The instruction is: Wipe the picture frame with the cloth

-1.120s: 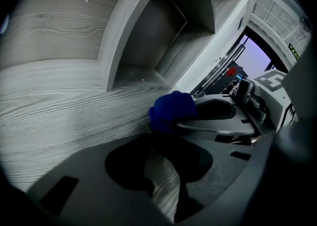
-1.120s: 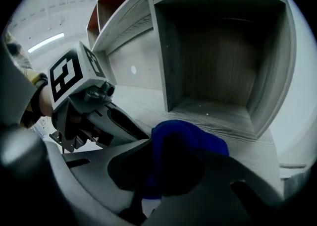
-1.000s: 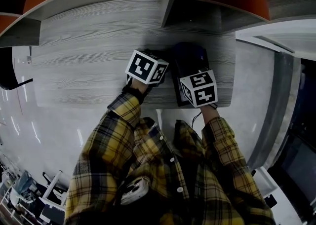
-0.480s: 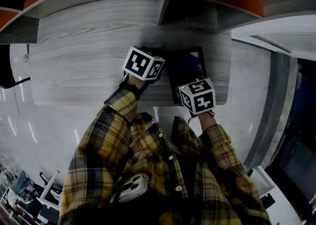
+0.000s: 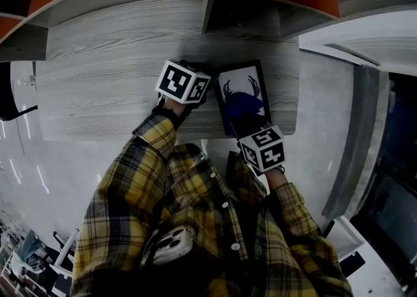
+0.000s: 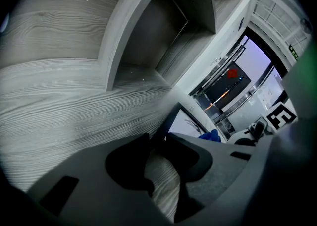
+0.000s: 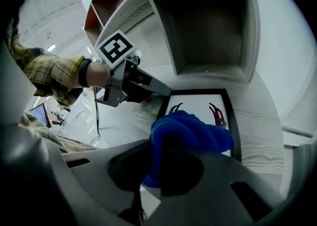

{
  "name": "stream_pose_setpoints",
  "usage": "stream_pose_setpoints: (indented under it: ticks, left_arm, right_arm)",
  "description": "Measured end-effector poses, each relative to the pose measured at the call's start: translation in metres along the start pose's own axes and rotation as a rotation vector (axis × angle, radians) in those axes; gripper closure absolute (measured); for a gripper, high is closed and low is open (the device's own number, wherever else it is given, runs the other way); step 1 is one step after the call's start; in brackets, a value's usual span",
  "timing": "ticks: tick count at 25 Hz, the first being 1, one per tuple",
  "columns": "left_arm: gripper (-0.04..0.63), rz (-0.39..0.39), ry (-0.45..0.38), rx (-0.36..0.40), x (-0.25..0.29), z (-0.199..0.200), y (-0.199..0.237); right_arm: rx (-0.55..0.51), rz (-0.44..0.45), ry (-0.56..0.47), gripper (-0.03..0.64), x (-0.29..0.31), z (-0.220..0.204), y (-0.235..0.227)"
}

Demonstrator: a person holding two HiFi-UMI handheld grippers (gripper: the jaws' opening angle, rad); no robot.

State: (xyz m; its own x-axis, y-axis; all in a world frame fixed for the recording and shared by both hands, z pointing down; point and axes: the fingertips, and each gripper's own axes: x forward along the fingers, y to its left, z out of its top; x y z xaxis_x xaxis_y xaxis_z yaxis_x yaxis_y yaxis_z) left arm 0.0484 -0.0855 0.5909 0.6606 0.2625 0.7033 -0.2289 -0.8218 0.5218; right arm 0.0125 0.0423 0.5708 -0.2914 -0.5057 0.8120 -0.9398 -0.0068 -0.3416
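Observation:
A black picture frame (image 5: pixel 242 94) with a white antler print lies flat on the grey wood table (image 5: pixel 111 61), near its right front corner. My right gripper (image 5: pixel 248 117) is shut on a bunched blue cloth (image 5: pixel 244 104) that rests on the lower half of the glass. In the right gripper view the cloth (image 7: pixel 190 128) covers the near part of the frame (image 7: pixel 200 103). My left gripper (image 5: pixel 210 88) is at the frame's left edge. In the left gripper view its jaws (image 6: pixel 157 140) close on the frame's corner (image 6: pixel 174 120).
Grey shelf compartments (image 5: pixel 251 9) with orange backs stand just behind the frame. The table's front edge (image 5: pixel 163 138) runs close under both grippers, with glossy floor (image 5: pixel 58 178) below it. Bare tabletop stretches to the left.
My right gripper has drawn the cloth back toward me across the glass, uncovering the antler print. The left gripper has stayed at the frame's left edge.

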Motion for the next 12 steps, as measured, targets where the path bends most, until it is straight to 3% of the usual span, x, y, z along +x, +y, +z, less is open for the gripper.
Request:
stream_pose_setpoints:
  ticks: [8, 12]
  left_arm:
    - [0.486, -0.003, 0.002, -0.009, 0.001, 0.000, 0.001]
    - [0.486, -0.005, 0.006, -0.010, 0.003, -0.001, -0.001]
  right_arm:
    - [0.079, 0.030, 0.043, 0.569, -0.015, -0.027, 0.006]
    - [0.076, 0.032, 0.021, 0.569, -0.028, -0.019, 0.004]
